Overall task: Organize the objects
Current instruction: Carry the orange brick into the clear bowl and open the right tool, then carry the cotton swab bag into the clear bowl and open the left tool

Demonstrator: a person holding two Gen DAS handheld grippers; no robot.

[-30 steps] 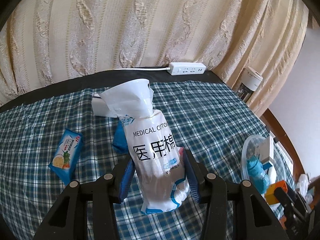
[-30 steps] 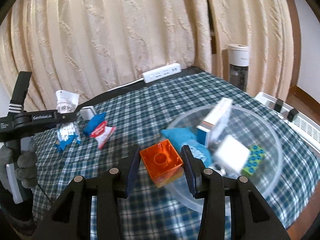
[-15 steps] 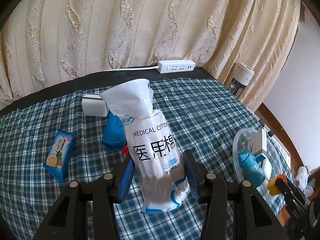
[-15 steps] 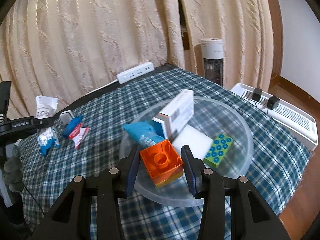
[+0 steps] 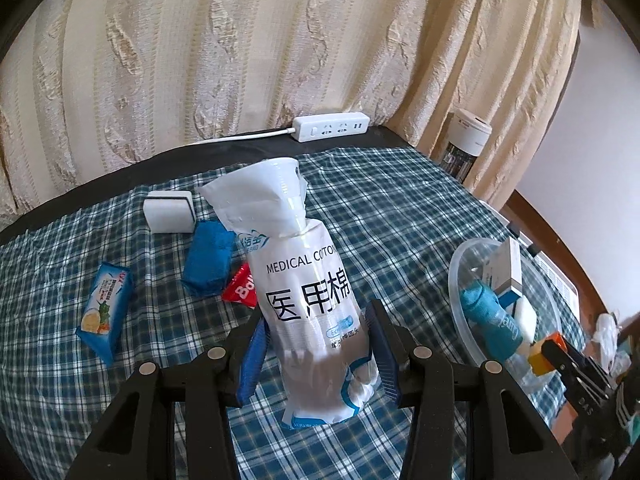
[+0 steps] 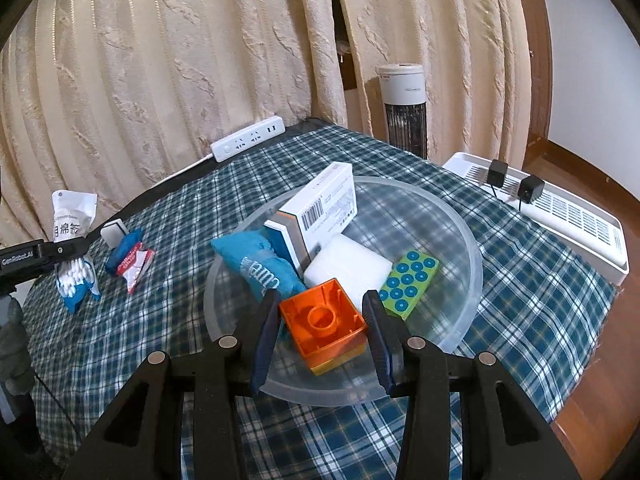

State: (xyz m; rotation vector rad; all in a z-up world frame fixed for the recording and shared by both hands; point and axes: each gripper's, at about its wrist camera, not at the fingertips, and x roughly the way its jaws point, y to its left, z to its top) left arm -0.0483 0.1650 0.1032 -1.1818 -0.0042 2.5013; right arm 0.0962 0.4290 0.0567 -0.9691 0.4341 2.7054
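Observation:
My left gripper (image 5: 318, 354) is shut on a white bag of medical cotton swabs (image 5: 308, 304), held upright above the checked tablecloth. My right gripper (image 6: 322, 328) is shut on an orange toy brick (image 6: 324, 322), which hangs over the near rim of a clear plastic bowl (image 6: 460, 216). Inside the bowl lie a white box (image 6: 324, 208), a teal pouch (image 6: 260, 268), a white sponge block (image 6: 348, 264) and a green studded brick (image 6: 408, 280). In the right wrist view the left gripper (image 6: 76, 248) with the swab bag (image 6: 74, 252) stands far left.
On the cloth lie a blue packet (image 5: 208, 258), a red-and-white sachet (image 5: 240, 290), a blue snack packet (image 5: 106, 312) and a white eraser-like block (image 5: 168, 212). A power strip (image 5: 330, 130) sits by the curtain. A white heater (image 6: 560, 216) and a tower fan (image 6: 404, 108) stand beyond the table's right edge.
My right gripper has carried the orange brick to the right, from beside the bowl to over its near rim. The left gripper has shifted slightly with the swab bag still held.

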